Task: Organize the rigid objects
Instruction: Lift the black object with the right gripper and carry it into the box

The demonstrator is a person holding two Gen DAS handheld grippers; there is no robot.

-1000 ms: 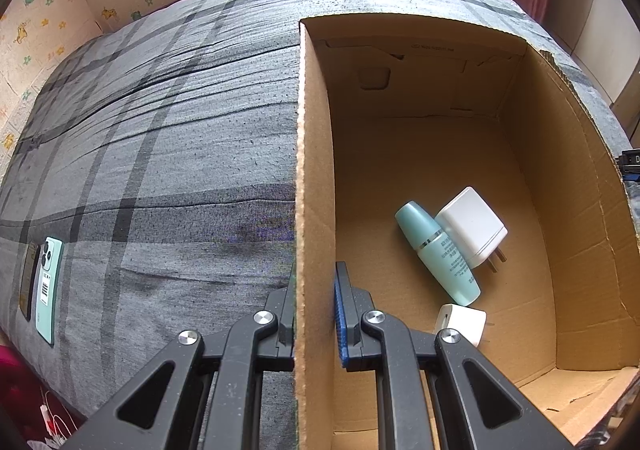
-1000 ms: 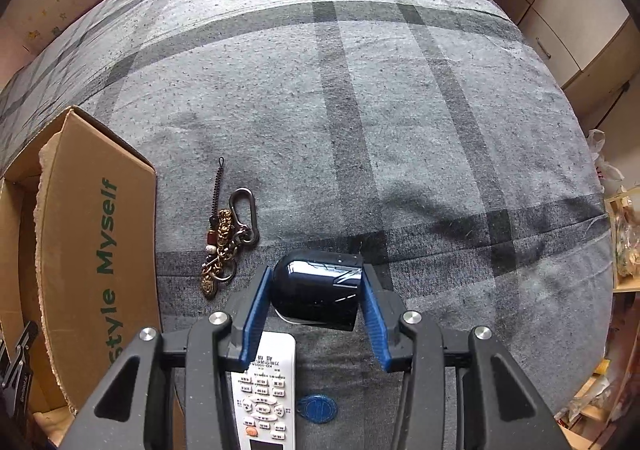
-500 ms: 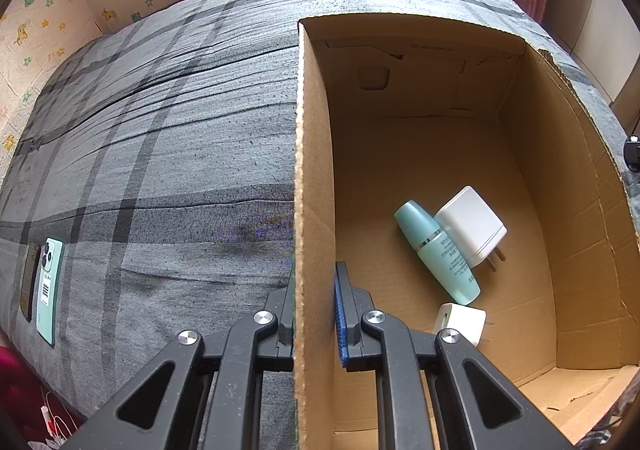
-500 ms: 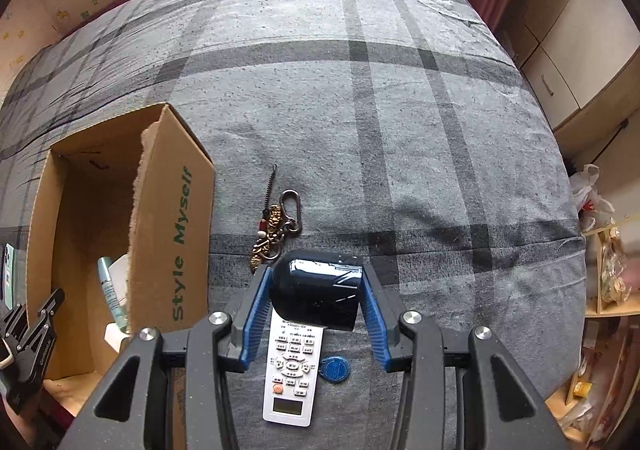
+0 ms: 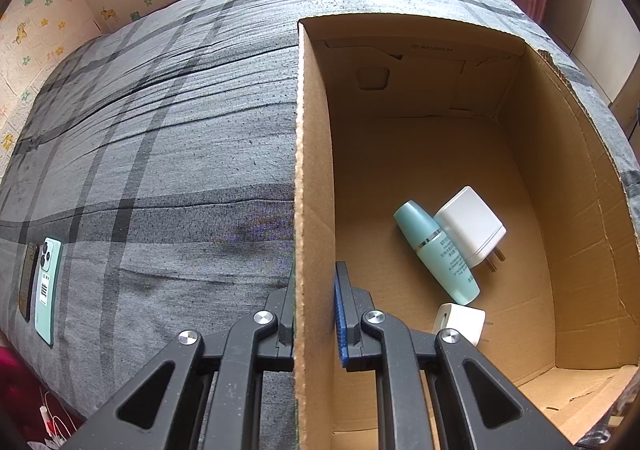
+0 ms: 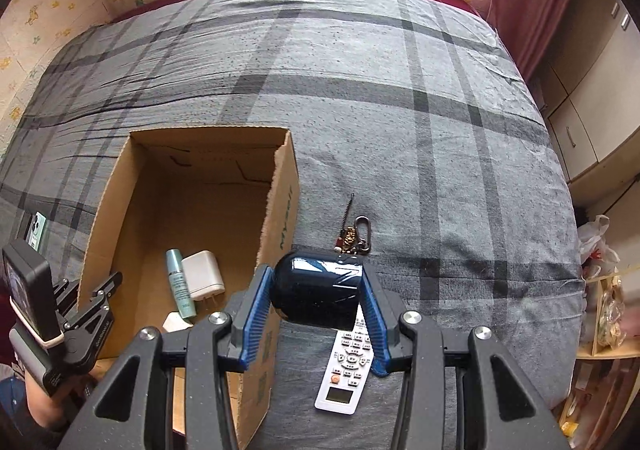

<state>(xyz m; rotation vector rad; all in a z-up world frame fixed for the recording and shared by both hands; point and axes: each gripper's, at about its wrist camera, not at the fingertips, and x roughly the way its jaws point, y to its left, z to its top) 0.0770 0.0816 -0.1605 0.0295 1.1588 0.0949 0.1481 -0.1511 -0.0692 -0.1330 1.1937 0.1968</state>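
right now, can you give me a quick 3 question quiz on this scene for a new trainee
1. True or false: the left claw is clamped on a side wall of the cardboard box.
2. What does the right claw hold? A) white remote B) glossy dark blue case C) keychain
3. Fill in: inside the box, the teal bottle lies touching a white ____.

Key
1. True; its pads sit on either side of the wall.
2. B; the dark blue case is gripped above the bed, while the remote and keychain lie on the blanket.
3. Charger.
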